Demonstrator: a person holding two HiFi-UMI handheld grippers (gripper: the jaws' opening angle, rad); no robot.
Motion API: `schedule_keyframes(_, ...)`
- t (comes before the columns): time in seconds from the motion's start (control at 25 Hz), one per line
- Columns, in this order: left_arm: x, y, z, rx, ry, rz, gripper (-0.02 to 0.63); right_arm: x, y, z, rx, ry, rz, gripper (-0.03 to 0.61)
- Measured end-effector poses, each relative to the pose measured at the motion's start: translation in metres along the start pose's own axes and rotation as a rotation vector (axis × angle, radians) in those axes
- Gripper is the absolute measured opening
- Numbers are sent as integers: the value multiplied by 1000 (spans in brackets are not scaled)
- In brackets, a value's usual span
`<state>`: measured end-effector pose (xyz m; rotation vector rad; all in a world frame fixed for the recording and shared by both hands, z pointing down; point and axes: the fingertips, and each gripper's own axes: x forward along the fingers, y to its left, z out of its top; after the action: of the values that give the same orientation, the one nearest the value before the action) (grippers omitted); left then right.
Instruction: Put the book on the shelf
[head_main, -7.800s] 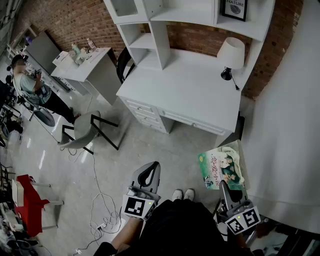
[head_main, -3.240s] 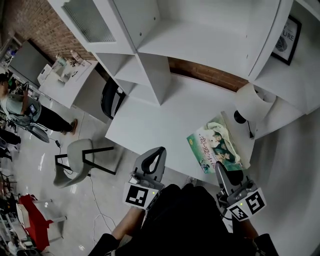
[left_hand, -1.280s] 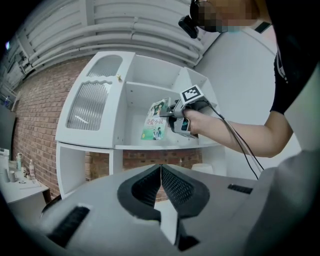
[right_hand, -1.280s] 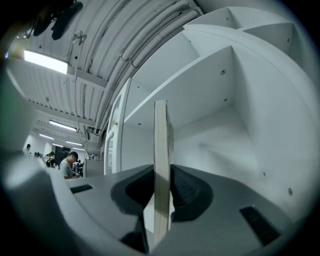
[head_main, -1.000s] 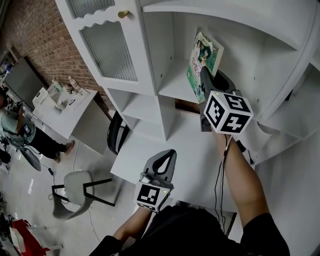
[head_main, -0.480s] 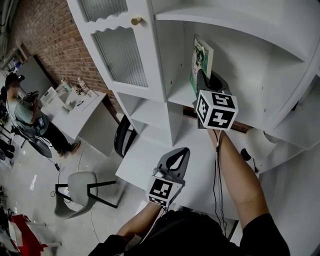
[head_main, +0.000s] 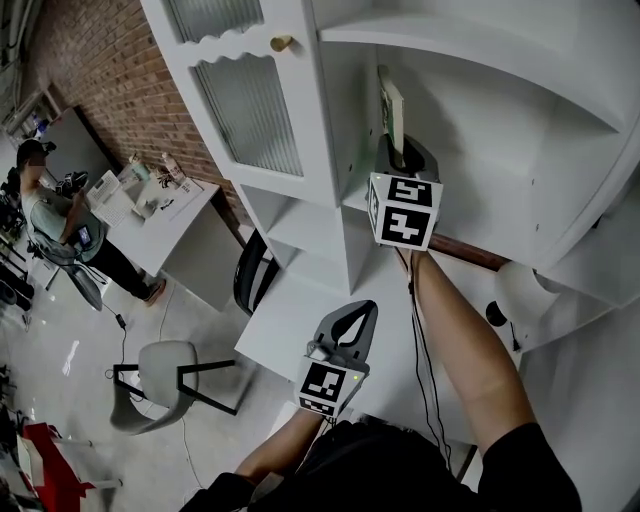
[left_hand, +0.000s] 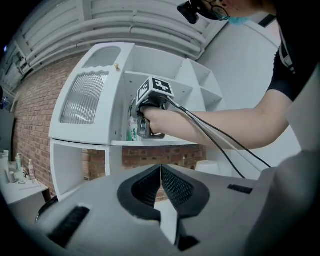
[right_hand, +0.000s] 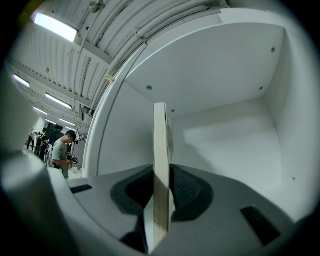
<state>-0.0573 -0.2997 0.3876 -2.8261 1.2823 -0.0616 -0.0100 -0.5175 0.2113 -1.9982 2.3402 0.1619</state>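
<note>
One book (head_main: 393, 108), upright and edge-on, sits inside an open compartment of the white shelf (head_main: 500, 150), close to its left wall, pinched between the jaws of my right tool (head_main: 402, 158). My left tool (head_main: 345, 328), one of two, hangs low over the white bench (head_main: 285, 320), jaws pressed together on nothing. One lamp (head_main: 517, 292) stands on the bench at right. At left, one grey chair (head_main: 165, 372) and one person (head_main: 45, 205) occupy the pale floor before a brick wall (head_main: 110, 70).

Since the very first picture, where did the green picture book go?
The thin green picture book rose from down low into the white shelf compartment and is now upright. The right gripper kept hold of it throughout. The left gripper stayed shut, empty and low.
</note>
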Motion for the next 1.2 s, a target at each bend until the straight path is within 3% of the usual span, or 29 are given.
schedule_keyframes(0.4,3,-1,-9,-15,16,3,17,12,36,5,-31,-7,79,82)
schedule_keyframes(0.64,4,1,-12,-20,22,13,17,21,53,0,-26,2,190,157)
schedule_keyframes(0.92,2,-1,-12,-18,22,27,17,5,58,21,-3,-83,267,187)
schedule_keyframes(1.2,1,-8,-2,-13,2,24,17,-14,61,11,-39,-62,307,186)
